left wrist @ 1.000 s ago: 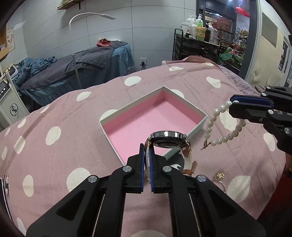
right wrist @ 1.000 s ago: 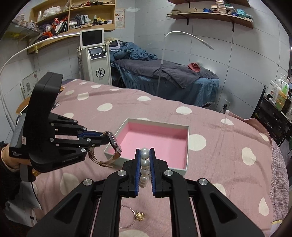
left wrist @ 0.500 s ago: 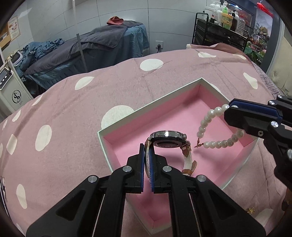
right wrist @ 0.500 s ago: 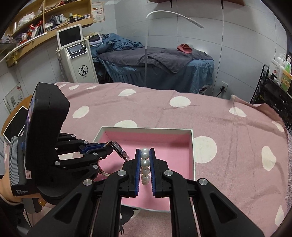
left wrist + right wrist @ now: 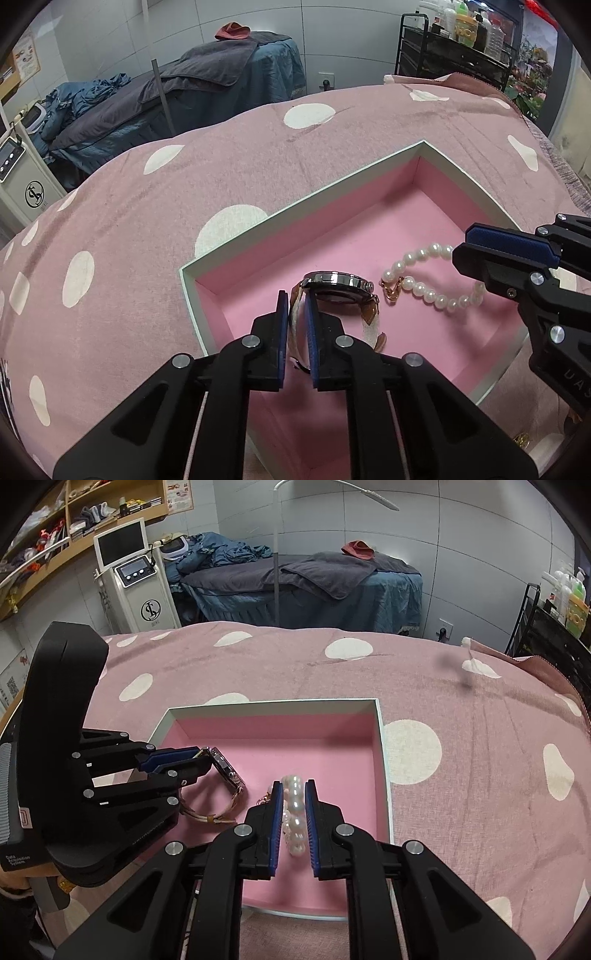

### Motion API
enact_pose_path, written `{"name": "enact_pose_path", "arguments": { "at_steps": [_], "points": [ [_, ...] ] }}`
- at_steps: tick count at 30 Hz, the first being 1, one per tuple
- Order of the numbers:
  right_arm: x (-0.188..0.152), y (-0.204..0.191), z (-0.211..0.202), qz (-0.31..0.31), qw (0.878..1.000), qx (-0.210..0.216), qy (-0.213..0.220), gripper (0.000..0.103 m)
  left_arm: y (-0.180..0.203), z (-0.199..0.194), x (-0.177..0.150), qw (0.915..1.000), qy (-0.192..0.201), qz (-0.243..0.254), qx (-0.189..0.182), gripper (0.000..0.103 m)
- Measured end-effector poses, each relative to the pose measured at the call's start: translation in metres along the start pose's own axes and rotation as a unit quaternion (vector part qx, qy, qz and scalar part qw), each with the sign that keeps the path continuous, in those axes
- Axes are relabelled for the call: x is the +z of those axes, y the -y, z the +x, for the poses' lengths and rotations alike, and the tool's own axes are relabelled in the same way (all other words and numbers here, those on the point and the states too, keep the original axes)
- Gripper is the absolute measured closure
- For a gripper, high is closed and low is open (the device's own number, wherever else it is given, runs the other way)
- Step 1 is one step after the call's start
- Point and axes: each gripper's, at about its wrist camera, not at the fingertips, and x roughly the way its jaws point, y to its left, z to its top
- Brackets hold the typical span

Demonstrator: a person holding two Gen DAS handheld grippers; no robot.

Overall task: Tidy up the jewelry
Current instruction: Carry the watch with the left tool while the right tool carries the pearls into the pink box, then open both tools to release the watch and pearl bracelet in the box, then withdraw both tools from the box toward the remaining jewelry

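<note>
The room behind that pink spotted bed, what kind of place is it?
Probably a beauty or massage salon: a second treatment bed draped with towels, a treatment machine with a screen on a stand, and a black cart of lotion bottles.

Each black gripper (image 5: 296, 310) has blue ribbed pads, silver screws and small white lettering.

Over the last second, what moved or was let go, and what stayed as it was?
Both grippers carried their loads forward and down into the box. The left gripper lowered the watch, the right gripper the pearl bracelet; both jaws have just been opening, each piece still between them. The box and the spotted cover stayed put.
</note>
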Motion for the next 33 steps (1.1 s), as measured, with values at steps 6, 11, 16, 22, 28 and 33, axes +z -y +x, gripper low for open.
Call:
{"name": "enact_pose_path", "arguments": {
  "at_steps": [6, 11, 16, 22, 28, 33],
  "points": [
    [-0.001, 0.002, -0.012, -0.006, 1.000, -0.010, 0.022, 0.068, -0.008, -0.010, 0.001, 0.9998, 0.015, -0.014, 0.008, 0.059],
    [-0.005, 0.004, -0.033, 0.001, 0.999, -0.011, 0.043, 0.051, -0.014, -0.040, 0.001, 0.9982, 0.056, -0.022, 0.006, 0.027],
    [-0.022, 0.003, -0.065, 0.004, 0.998, -0.012, 0.054, 0.034, -0.013, -0.090, -0.023, 0.9923, 0.119, -0.022, 0.026, 0.010],
    [-0.059, -0.006, -0.099, -0.017, 0.998, -0.002, 0.054, 0.032, -0.003, -0.135, -0.083, 0.9871, 0.159, -0.009, 0.014, 0.006],
    [-0.099, -0.017, -0.117, -0.028, 0.999, 0.013, 0.035, 0.032, 0.001, -0.151, -0.140, 0.9876, 0.155, -0.016, 0.015, 0.006],
    [-0.131, -0.028, -0.121, -0.038, 0.999, 0.030, 0.010, 0.032, 0.010, -0.158, -0.182, 0.9900, 0.141, -0.001, -0.002, 0.006]
  ]
}}
